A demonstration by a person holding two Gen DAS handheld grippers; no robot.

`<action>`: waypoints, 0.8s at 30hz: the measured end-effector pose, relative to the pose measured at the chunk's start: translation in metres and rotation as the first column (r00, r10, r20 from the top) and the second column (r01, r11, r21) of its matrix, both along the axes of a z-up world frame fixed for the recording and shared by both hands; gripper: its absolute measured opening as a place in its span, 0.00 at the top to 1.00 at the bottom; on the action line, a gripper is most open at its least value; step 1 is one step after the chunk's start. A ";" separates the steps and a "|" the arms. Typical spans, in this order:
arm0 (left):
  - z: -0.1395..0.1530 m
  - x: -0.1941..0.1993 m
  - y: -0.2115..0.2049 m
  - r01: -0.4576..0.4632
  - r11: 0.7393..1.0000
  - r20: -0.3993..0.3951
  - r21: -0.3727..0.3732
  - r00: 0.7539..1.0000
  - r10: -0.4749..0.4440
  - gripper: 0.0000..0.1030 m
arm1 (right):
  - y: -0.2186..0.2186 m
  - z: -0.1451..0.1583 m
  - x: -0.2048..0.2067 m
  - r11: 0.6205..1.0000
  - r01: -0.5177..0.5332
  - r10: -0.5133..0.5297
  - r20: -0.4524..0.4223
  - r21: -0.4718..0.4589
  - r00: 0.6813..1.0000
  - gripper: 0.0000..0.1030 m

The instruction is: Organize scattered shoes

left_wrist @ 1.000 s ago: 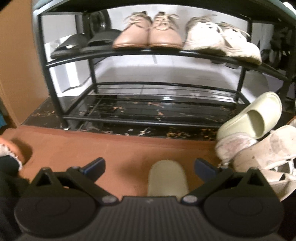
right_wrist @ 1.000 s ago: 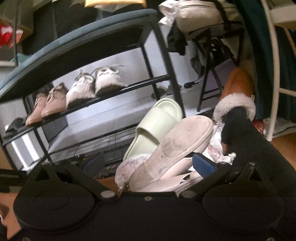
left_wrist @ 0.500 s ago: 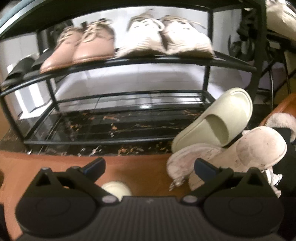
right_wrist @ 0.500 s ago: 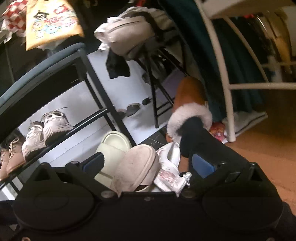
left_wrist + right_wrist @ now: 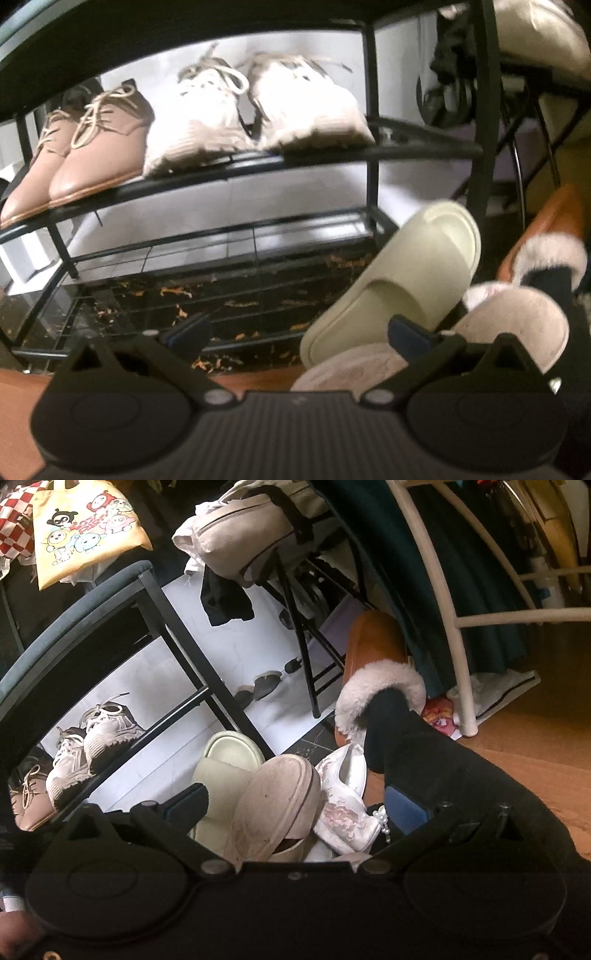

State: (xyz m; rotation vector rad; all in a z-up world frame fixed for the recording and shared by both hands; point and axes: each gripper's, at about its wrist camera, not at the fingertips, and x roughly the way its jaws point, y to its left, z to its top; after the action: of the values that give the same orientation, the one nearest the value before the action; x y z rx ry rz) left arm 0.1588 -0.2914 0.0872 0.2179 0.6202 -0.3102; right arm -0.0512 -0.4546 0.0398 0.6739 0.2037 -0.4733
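A pale green slide leans against the right post of the black shoe rack, atop a pile with a dirty pink-white slipper. My left gripper is open, its right finger just in front of the slide's heel. In the right wrist view the same green slide, the slipper sole up and a white flowered shoe lie between the fingers of my right gripper, which is open and touches none of them. White sneakers and tan lace-ups sit on the rack's middle shelf.
A person's foot in an orange fur-trimmed slipper with a black-clad leg stands right beside the pile. A folding chair holding a beige bag, a white rack frame and a yellow tote stand behind. The floor is brown.
The left gripper has swung right and closer to the green slide and pile; a second green slide on the floor left its view. The right gripper turned right and tilted.
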 end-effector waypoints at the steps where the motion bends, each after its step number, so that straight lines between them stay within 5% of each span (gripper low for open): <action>1: -0.002 -0.002 -0.002 0.004 1.000 -0.005 0.016 1.000 -0.004 0.01 | 0.000 -0.001 0.001 1.000 -0.004 0.004 -0.003 0.004 1.000 0.00; 6: -0.004 -0.016 -0.002 -0.004 0.998 0.035 0.057 0.999 0.002 0.01 | 0.004 -0.002 0.003 1.000 -0.020 0.020 -0.011 -0.001 1.000 0.00; 12: -0.006 -0.014 0.008 -0.095 0.994 -0.055 0.061 0.994 0.098 0.01 | 0.006 -0.002 0.005 1.000 -0.029 0.028 -0.026 -0.012 0.999 0.00; 17: -0.014 -0.035 0.034 -0.200 0.970 -0.117 0.138 0.969 0.216 0.01 | 0.012 -0.003 0.011 0.996 -0.093 0.093 -0.044 -0.011 0.995 0.00; 24: -0.021 -0.067 0.092 -0.307 0.942 -0.209 0.134 0.921 0.330 0.01 | 0.043 -0.008 0.028 0.961 -0.261 0.249 -0.125 -0.092 0.960 0.00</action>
State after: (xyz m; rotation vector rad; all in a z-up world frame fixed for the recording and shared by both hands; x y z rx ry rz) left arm 0.0915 -0.1996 0.0666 0.1730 0.8883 0.0128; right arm -0.0230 -0.4120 0.0320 0.5070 0.3648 -0.2714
